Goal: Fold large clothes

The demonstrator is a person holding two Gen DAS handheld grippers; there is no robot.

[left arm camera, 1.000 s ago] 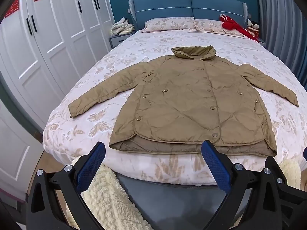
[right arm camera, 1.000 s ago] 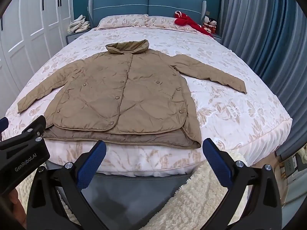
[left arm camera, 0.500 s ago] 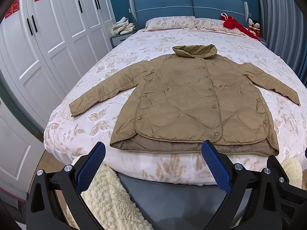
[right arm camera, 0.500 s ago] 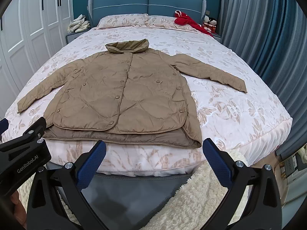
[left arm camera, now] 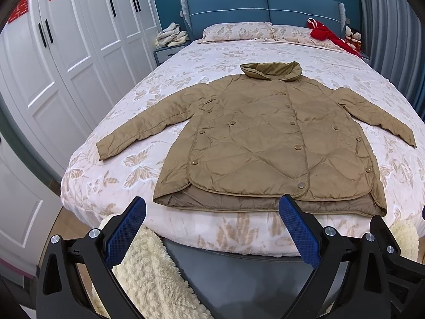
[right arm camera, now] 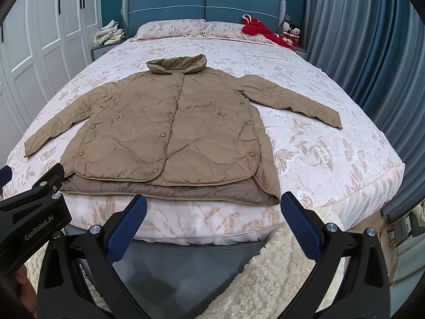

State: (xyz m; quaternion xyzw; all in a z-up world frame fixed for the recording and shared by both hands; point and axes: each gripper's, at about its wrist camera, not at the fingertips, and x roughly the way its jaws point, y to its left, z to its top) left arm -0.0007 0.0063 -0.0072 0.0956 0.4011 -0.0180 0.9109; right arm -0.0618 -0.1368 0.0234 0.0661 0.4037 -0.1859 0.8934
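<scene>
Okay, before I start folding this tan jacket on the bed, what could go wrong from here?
1. The jacket lies with its hem right at the foot edge of the bed; tugging toward you may drag it off onto the fluffy rug.
2. The quilted fabric looks puffy and slick, so folds may spring open or slip from the tongs.
3. Both sleeves are spread wide; the left tongs and right tongs, both open, may clamp bedding with a cuff.

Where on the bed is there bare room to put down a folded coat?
Free: the floral bedspread right of the tan quilted jacket, below its right sleeve; the strip between its collar and the pillows. Crowded: the near centre under the jacket, and the corner holding the red garment.
</scene>
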